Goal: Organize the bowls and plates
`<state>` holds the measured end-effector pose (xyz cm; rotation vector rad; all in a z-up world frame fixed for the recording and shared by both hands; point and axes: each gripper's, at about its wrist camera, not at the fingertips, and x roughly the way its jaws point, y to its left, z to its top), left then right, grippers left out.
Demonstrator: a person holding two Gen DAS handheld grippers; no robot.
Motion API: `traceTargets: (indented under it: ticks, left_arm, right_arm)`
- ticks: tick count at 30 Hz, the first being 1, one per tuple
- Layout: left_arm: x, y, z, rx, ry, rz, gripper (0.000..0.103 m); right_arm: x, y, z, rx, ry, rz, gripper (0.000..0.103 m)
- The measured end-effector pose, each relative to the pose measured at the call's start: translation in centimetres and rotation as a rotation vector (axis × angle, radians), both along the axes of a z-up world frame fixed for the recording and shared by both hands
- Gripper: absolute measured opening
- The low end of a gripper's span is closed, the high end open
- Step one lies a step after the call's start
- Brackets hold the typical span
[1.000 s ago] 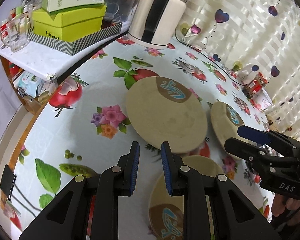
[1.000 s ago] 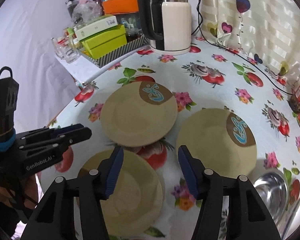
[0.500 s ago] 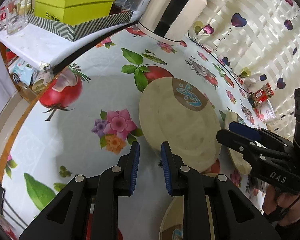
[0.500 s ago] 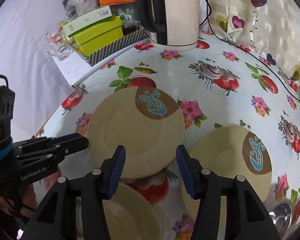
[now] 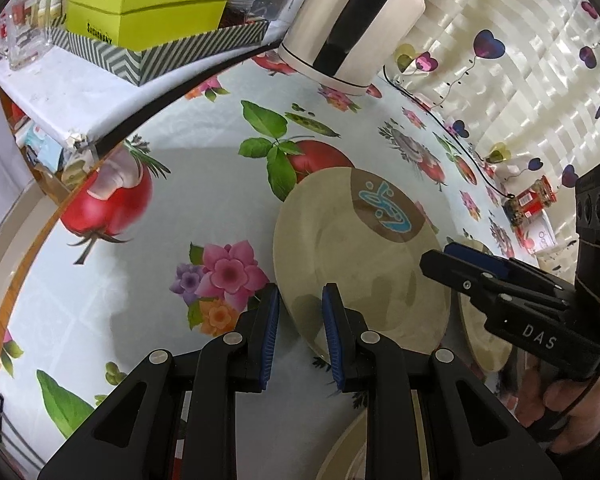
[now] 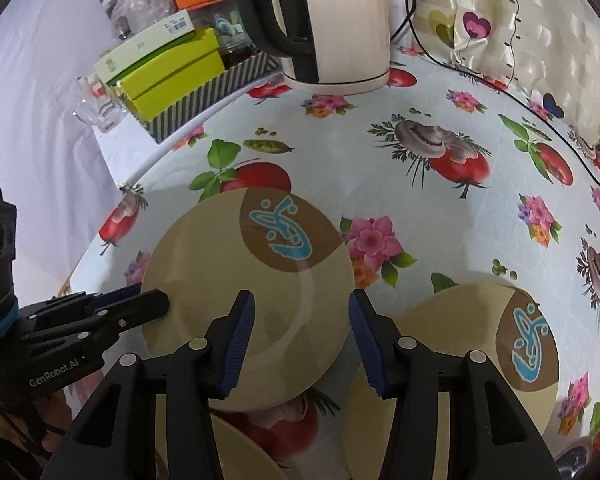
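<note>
Home dining table [image 6: 440, 128], kettle [image 6: 332, 20], plates [image 6: 228, 300]

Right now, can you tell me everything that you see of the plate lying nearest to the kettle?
The plate is round, beige and glossy, probably ceramic, with a brown patch bearing a blue squiggle on the side toward the kettle. It lies flat on the flowered tablecloth, empty and apparently intact. The left gripper straddles its near edge, and the right gripper, whose jaws have just been closing, hovers above it. Neither grips it.

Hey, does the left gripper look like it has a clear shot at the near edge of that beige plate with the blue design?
Probably yes. The left gripper stands open right at the plate rim with nothing between; the right gripper hovers over the opposite side.
</note>
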<state>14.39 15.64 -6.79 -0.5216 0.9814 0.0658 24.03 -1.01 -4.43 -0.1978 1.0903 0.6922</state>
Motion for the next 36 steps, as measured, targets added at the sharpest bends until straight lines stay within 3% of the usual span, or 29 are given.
traceTargets:
  ticks: [6,13,27,34,36]
  left_arm:
    - [0.2,0.1,0.0,0.002,0.006,0.006,0.023]
    - [0.5,0.2,-0.2,-0.008,0.005,-0.001,0.023]
    - [0.0,-0.6,-0.4,0.002,-0.015,-0.029,0.025]
    - [-0.3,-0.9,-0.2,0.029,-0.019,-0.027,0.025]
    - [-0.3,-1.0,0.1,0.056,-0.017,-0.017,0.025]
  right_arm:
    - [0.5,-0.1,0.0,0.01,0.004,0.002,0.037]
    - [0.8,0.4,-0.2,0.021,0.034,0.018,0.037]
    - [0.1,2.4,-1.3,0.064,0.132,0.075,0.009]
    - [0.6,0.9,0.1,0.075,0.056,0.041,0.009]
    - [1.2,0.2,0.4,0.07,0.034,0.016,0.018]
